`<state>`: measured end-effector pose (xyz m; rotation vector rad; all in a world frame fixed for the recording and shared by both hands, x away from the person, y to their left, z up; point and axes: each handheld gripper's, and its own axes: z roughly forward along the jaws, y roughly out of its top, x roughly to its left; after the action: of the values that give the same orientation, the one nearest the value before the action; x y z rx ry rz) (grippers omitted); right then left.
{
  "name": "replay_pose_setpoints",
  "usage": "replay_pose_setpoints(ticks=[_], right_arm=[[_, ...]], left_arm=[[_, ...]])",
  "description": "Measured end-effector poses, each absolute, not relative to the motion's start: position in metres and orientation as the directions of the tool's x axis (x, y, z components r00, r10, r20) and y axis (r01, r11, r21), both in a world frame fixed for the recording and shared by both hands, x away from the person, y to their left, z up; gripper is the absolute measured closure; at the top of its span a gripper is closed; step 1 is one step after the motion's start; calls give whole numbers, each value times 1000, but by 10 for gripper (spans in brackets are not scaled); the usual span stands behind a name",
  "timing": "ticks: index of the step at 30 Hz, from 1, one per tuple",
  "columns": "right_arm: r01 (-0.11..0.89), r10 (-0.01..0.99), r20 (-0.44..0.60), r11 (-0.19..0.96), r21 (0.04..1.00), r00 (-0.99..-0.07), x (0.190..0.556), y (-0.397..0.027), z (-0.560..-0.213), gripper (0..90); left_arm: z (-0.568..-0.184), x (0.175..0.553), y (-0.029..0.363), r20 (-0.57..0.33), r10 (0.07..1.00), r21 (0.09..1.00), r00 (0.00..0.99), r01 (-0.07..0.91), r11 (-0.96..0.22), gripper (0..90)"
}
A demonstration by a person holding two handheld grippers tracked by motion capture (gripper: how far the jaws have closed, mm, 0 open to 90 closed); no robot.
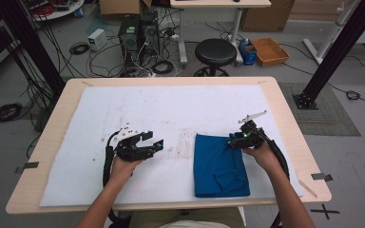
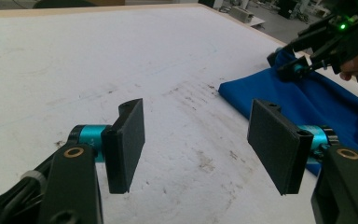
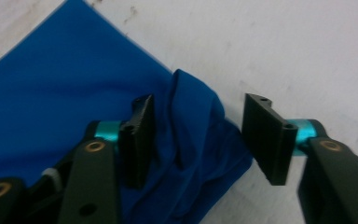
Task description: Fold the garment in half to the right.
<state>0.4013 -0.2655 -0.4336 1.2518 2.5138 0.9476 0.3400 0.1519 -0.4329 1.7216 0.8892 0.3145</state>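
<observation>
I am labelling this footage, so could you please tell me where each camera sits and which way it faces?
High view: above the person's side, looking forward and down on the table; both forearms, left gripper and right gripper show.
Left gripper view: rides the left gripper, looking across the white sheet between open jaws toward the cloth.
Right gripper view: rides the right gripper, looking down on the cloth's bunched corner.
All views share the blue cloth.
</observation>
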Motion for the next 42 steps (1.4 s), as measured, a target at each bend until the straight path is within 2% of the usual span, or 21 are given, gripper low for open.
replay_pose_setpoints(ticks=[4, 7, 8, 13, 19, 27, 33, 36, 39, 42], right_arm=[[646, 742, 164, 426, 633, -650, 397, -271, -436, 775], [663, 737, 213, 394, 636, -642, 396, -274, -438, 834], [670, 739, 219, 389, 632, -636, 396, -274, -438, 843], [589, 747, 122, 400, 703, -654, 397, -265, -437, 855], [597, 792, 126, 333, 730, -597, 421, -256, -440, 856], [621, 874, 136, 213, 755, -466, 441, -266, -443, 855], [599, 879, 112, 217, 771, -462, 442, -267, -444, 850], [594, 882, 96, 228, 772, -462, 440, -266, -441, 797], [569, 888, 70, 230, 789, -455, 438, -268, -437, 479], [531, 898, 56, 207, 822, -436, 432, -272, -429, 329]], left_arm=[[-433, 340, 150, -218, 697, 909, 683, 401, -109, 371], [-433, 339, 151, -220, 698, 910, 682, 401, -105, 373], [-433, 340, 151, -220, 699, 911, 680, 399, -102, 373], [-432, 342, 157, -237, 711, 912, 662, 403, -72, 373], [-431, 343, 162, -236, 718, 916, 655, 396, -60, 373], [-427, 344, 168, -236, 726, 923, 646, 383, -40, 373], [-425, 343, 167, -216, 726, 926, 653, 373, -60, 373], [-425, 343, 166, -207, 726, 927, 656, 369, -69, 373], [-425, 342, 166, -208, 726, 927, 656, 370, -68, 372], [-425, 342, 167, -209, 725, 927, 656, 370, -67, 373]])
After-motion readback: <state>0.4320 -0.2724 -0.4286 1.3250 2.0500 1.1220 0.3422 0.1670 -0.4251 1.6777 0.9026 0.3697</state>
